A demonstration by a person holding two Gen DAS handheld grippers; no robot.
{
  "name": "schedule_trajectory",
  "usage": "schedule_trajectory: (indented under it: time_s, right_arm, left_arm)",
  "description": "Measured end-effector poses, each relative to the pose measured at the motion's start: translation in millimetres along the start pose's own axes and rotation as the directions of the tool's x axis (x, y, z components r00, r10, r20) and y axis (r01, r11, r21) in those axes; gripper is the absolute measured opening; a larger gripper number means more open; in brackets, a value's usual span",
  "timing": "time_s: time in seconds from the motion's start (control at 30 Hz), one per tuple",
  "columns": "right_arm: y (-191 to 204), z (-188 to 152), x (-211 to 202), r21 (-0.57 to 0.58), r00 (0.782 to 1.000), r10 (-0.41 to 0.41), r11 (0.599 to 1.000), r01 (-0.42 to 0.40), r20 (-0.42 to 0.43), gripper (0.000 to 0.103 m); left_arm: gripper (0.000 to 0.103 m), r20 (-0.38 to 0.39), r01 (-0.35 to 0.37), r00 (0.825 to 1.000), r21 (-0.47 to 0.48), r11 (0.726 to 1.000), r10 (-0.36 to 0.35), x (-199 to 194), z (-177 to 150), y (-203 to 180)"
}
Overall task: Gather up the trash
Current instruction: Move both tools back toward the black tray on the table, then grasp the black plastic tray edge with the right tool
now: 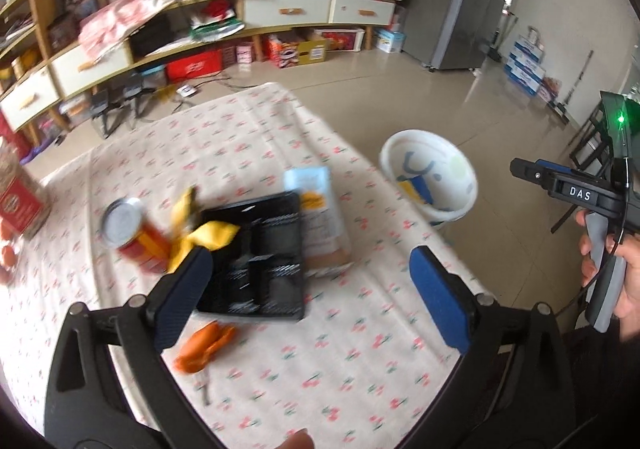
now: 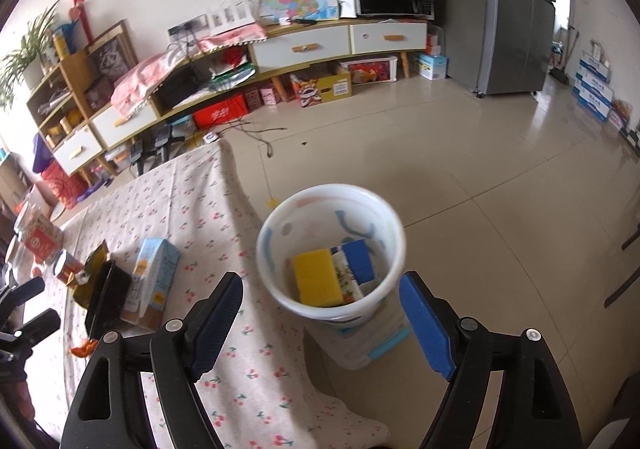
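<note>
The only writing that reads clearly is "DAS", on a white label on the right gripper (image 1: 524, 171), whose jaws stand apart with nothing between them above the white bin (image 2: 331, 249) on the tiled floor (image 2: 500, 177). The left gripper (image 1: 312, 285), also spread wide and empty, hangs over a cherry-print tablecloth (image 1: 360, 349) where a black tray (image 1: 260, 269), a banana peel (image 1: 200, 229), a tin can (image 1: 128, 229), a pale blue carton (image 1: 316, 205) and an orange scrap (image 1: 204, 345) lie. A low cabinet (image 2: 320, 45) lines the far wall beside a grey refrigerator (image 2: 516, 21).

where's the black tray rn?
The black tray lies on the cherry-print tablecloth, centre of the left wrist view, with the banana peel and red can to its left and the light blue carton to its right.
</note>
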State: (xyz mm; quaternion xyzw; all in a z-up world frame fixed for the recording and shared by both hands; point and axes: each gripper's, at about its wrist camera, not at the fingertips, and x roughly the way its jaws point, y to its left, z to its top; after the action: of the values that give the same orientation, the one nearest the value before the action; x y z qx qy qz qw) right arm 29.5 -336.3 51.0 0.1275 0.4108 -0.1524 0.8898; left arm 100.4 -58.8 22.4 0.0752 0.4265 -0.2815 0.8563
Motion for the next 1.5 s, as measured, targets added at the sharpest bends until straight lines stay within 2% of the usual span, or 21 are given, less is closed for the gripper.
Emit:
schedule_trajectory:
  time_s: [0.13,0.2,0.27,0.33,0.4,0.5,0.73,0.93,1.13,1.3,1.5]
  right_arm:
    - [28,-4,8,-0.058,1.0,0.009,0.998,-0.01,-0.018,0.083]
    - [45,-5,15,-0.09,0.999,0.016,0.996,-0.019,-0.031,0.083]
    - [60,-7,21,-0.119,0.999,0.022,0.992,-0.027,-0.044,0.083]
    - [75,-9,28,-0.145,0.998,0.028,0.989,-0.036,-0.062,0.083]
    - [88,-12,34,-0.166,0.997,0.032,0.985,-0.044,-0.077,0.083]
    - [108,-15,43,-0.202,0.995,0.036,0.978,-0.055,-0.096,0.084]
    - [151,-15,60,-0.231,0.986,0.091,0.965,-0.122,-0.14,0.083]
    - [190,-18,70,-0.269,0.976,0.132,0.947,-0.176,-0.174,0.083]
    - [226,-24,74,-0.262,0.956,0.206,0.93,-0.258,-0.211,0.083]
    - [258,-39,90,-0.291,0.953,0.173,0.925,-0.244,-0.251,0.083]
    - [273,-51,111,-0.311,0.955,0.109,0.93,-0.196,-0.277,0.083]
  left_arm:
    - [0.099,-0.005,-0.05,0.999,-0.029,0.998,0.05,-5,-14,28]
    - [0.099,0.007,-0.097,0.995,-0.053,0.994,0.098,-7,-22,43]
    - [0.099,0.03,-0.135,0.99,-0.093,0.987,0.138,-8,-35,61]
    - [0.099,0.006,-0.158,0.987,-0.151,0.976,0.16,-4,-44,77]
    - [0.099,-0.042,-0.153,0.988,-0.218,0.964,0.147,2,-50,89]
    - [0.099,-0.056,-0.133,0.991,-0.277,0.952,0.123,4,-58,101]
    - [0.099,-0.078,-0.115,0.993,-0.338,0.934,0.094,1,-68,120]
    - [0.099,-0.114,-0.138,0.989,-0.412,0.901,0.099,1,-78,145]
    - [0.099,-0.129,-0.161,0.985,-0.44,0.883,0.115,-1,-89,161]
    - [0.099,-0.145,-0.175,0.982,-0.458,0.871,0.122,-2,-97,173]
    - [0.099,-0.139,-0.177,0.982,-0.473,0.863,0.125,-9,-99,181]
